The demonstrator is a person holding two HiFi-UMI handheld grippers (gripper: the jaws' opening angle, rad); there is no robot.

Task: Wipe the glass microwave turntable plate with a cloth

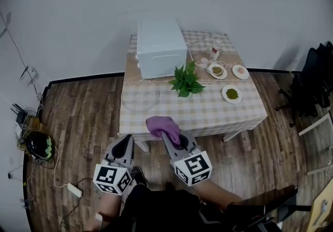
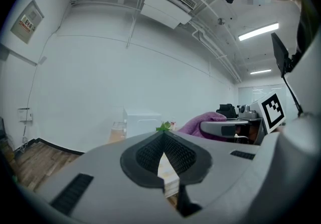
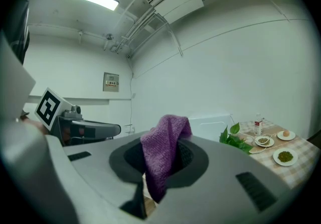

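Observation:
A clear glass turntable plate (image 1: 140, 97) lies on the checked table (image 1: 208, 114), left front, before the white microwave (image 1: 160, 46). My right gripper (image 1: 167, 134) is shut on a purple cloth (image 1: 162, 125), held at the table's front edge; in the right gripper view the purple cloth (image 3: 163, 153) hangs out of the closed jaws. My left gripper (image 1: 125, 141) is lower left, off the table, over the floor, shut with nothing in it (image 2: 163, 155). The right gripper and its cloth (image 2: 203, 121) also show in the left gripper view.
A green leafy plant (image 1: 186, 81) stands mid-table. Small dishes (image 1: 231, 93) of food, a bottle (image 1: 215, 52) and a cord sit at the right back. A dark chair (image 1: 312, 77) stands right; cables and a power strip (image 1: 74, 190) lie on the wooden floor left.

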